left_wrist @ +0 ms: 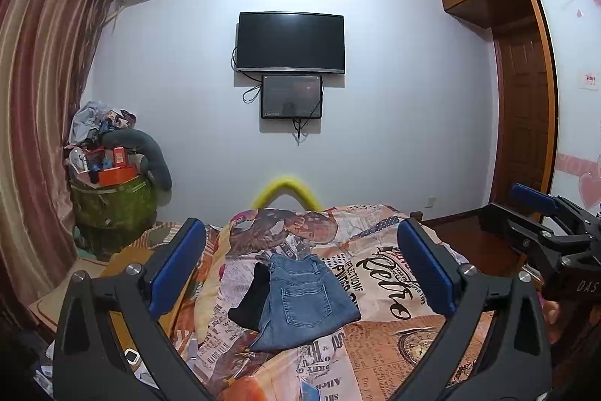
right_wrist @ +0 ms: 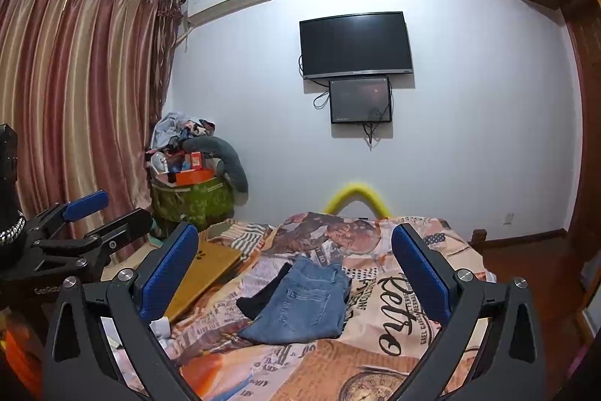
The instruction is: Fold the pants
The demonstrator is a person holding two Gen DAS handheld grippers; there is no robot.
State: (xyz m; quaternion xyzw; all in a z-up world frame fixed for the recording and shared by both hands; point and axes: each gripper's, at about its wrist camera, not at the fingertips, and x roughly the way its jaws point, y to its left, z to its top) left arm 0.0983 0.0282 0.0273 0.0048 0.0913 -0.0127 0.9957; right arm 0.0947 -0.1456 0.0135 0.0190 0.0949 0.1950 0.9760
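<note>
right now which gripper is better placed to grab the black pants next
Left, probably. The black pants peek out from the jeans' left side, nearer the open left gripper; the right gripper would cross the jeans.

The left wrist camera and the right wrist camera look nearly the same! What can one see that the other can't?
Only the left wrist view shows the brown door and the right gripper at its edge. Only the right wrist view shows the flat wooden board beside the bedspread and the left gripper. Both show the folded blue jeans on the printed bedspread, the black garment beside them, the television, and open jaws.
</note>
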